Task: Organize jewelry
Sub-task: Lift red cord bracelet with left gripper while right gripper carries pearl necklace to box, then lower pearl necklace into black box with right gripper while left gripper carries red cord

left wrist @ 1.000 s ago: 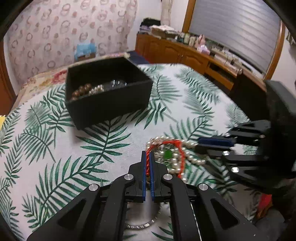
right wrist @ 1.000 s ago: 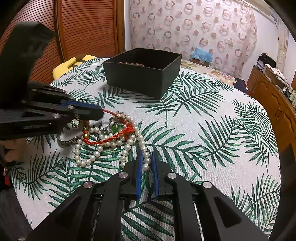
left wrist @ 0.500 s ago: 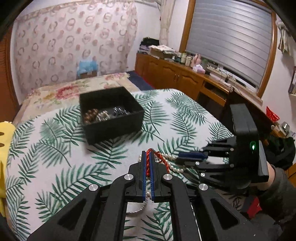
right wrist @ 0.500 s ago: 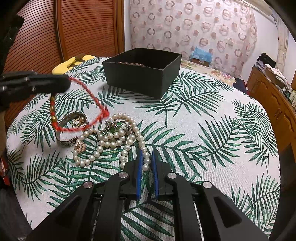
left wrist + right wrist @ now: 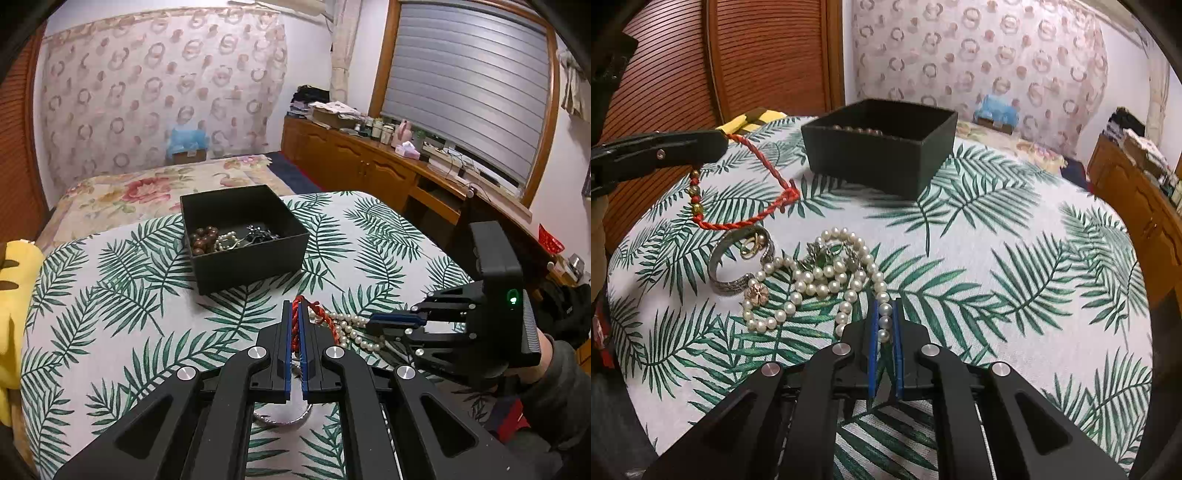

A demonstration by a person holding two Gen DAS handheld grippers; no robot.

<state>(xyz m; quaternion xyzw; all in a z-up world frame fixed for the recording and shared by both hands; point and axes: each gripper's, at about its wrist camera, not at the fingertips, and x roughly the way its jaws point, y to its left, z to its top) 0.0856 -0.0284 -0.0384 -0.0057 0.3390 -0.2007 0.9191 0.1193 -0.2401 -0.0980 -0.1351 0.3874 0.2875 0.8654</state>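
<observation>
My left gripper point(image 5: 294, 307) is shut on a red braided cord bracelet point(image 5: 295, 325) and holds it above the table; the cord point(image 5: 753, 173) hangs in a loop from the gripper point(image 5: 718, 146) in the right wrist view. My right gripper point(image 5: 885, 310) is shut on the end of a white pearl necklace point(image 5: 820, 277) that lies on the leaf-print tablecloth point(image 5: 997, 240). It also shows in the left wrist view point(image 5: 373, 320). A black open box point(image 5: 243, 236) point(image 5: 882, 147) holds brown beads, pearls and dark pieces.
A silver bangle point(image 5: 738, 258) with gold rings inside lies left of the pearls, also under my left gripper point(image 5: 284, 419). A yellow cushion point(image 5: 14, 302) sits at the table's left edge. Wooden cabinets point(image 5: 369, 170) stand behind on the right.
My left gripper has lifted the red cord bracelet off the jewelry pile and risen higher above the table. My right gripper has stayed on the pearl necklace.
</observation>
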